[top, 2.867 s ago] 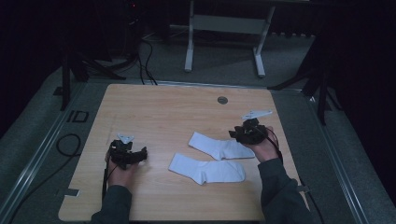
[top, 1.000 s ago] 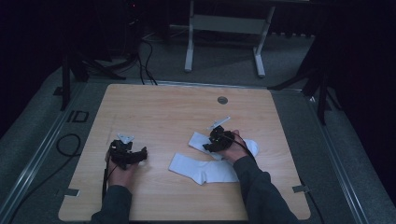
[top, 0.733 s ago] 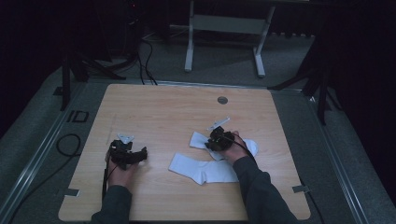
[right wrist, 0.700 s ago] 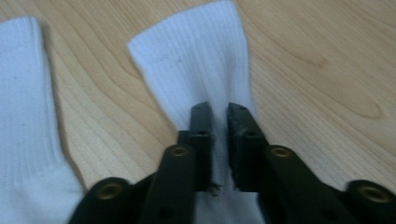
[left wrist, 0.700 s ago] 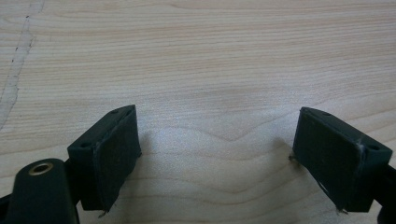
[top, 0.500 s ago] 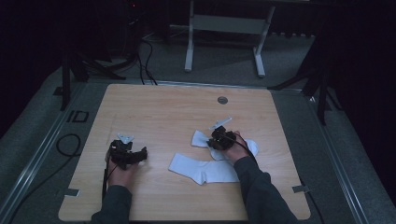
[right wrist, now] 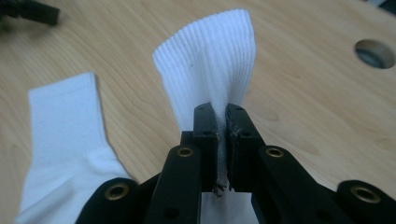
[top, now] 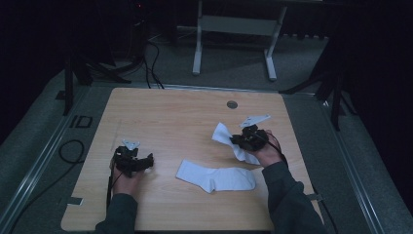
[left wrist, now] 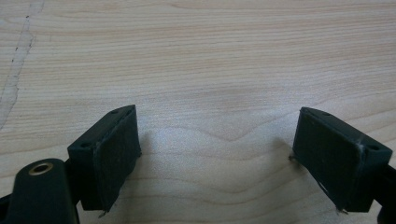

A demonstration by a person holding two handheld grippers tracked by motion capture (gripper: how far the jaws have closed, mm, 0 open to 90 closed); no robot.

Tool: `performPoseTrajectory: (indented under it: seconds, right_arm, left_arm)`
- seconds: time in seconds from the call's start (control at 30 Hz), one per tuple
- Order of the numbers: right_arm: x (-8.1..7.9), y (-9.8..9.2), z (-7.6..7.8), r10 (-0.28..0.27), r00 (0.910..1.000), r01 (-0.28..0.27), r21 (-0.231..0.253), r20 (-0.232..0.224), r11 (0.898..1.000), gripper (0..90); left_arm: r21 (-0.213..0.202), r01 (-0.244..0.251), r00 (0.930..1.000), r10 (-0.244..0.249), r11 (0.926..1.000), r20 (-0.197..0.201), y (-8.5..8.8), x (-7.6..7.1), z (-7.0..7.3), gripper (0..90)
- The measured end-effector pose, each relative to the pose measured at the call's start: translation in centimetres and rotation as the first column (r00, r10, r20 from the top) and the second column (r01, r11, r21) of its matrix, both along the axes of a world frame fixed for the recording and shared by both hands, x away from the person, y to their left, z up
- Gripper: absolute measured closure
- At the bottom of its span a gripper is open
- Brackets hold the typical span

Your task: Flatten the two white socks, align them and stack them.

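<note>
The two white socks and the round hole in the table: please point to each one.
Held sock [right wrist: 210,65], right gripper view, on its ribbed cuff.
Flat sock [top: 216,178], high view, on its middle.
Round hole [top: 232,104], high view, on its centre.

The high view is running dim and a little grainy, with the room beyond the bench [top: 160,117] sinking into near black. Light is falling from above, making the white socks stand out as the brightest patches. The left gripper view is showing evenly lit, sharp wood grain, and soft shadows are pooling under the tool's pads [left wrist: 116,154]. In the right gripper view the held sock [right wrist: 210,70] is glowing crisp (the bench's far hole [right wrist: 375,52] is blurring).
</note>
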State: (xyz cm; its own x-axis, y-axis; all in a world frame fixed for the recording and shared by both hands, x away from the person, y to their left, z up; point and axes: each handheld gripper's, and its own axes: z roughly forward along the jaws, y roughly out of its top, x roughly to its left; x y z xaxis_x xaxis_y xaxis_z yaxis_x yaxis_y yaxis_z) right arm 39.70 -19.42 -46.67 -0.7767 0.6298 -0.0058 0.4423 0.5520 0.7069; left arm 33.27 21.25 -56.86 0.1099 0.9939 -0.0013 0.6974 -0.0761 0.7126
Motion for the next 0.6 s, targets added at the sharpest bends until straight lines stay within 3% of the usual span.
performPoseTrajectory:
  seconds: [0.27, 0.37, 0.6]
  right_arm:
    - [-1.3, -1.3, 3.1, 0.009, 0.9980, -0.011, 0.026, 0.063, 1.000, 83.9]
    - [-2.2, -1.7, 5.0, 0.018, 0.9952, -0.023, 0.053, 0.096, 0.998, 83.9]
    - [-4.1, -1.3, 6.9, 0.056, 0.9875, -0.067, 0.068, 0.147, 0.995, 83.6]
  left_arm:
    - [0.000, 0.000, 1.0000, 0.000, 1.0000, -0.001, 0.0, 0.0, 0.0, 14.6]
    - [0.000, 0.001, 1.0000, -0.001, 1.0000, -0.004, 0.0, 0.0, 0.0, 14.6]
    - [0.000, 0.001, 1.0000, -0.001, 1.0000, -0.004, 0.0, 0.0, 0.0, 14.6]
